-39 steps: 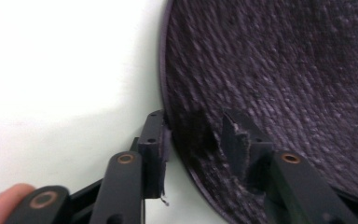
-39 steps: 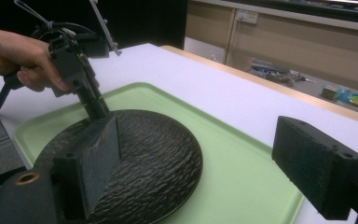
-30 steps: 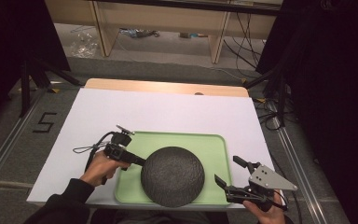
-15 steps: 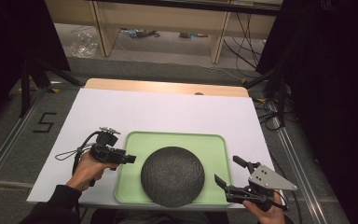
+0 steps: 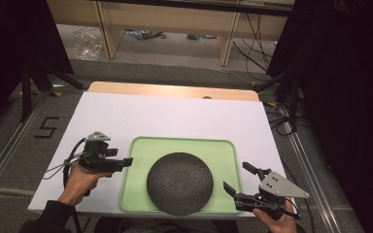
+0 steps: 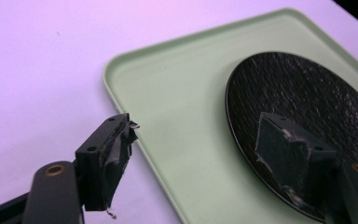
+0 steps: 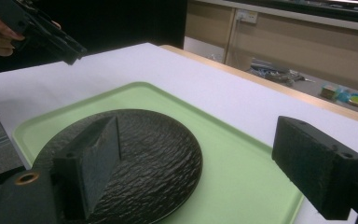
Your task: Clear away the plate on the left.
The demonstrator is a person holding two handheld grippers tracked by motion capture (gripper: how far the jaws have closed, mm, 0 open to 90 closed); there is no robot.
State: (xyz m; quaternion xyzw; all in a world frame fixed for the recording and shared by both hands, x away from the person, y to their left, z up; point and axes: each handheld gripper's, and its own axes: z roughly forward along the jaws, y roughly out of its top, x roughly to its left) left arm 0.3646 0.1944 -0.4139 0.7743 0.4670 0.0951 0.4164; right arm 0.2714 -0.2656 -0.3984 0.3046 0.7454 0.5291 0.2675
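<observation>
A green tray (image 5: 226, 150) lies on the white worktop (image 5: 175, 116), near the person's edge. A round black plate (image 5: 179, 183) lies flat in the tray, toward its near side. Nothing lies on the plate or blocks the way to it. Past the far edge of the worktop there are wooden shelf legs (image 5: 102, 22) and some cables (image 5: 260, 39) on the floor.

A second ago the left gripper (image 5: 126, 161) was at the left rim of the plate, over the tray. Now it is away from the plate, held above the white worktop just beside the tray's left edge. The plate sits in about the same spot. The right gripper (image 5: 238, 179) is in the same place as before, at the tray's near right corner.

The left gripper's jaws have just been opening and now stand wide apart. In the left gripper view, nothing is between them; the tray edge and the plate show behind them. The right gripper's jaws are wide apart too. They hold nothing and point toward the plate.
</observation>
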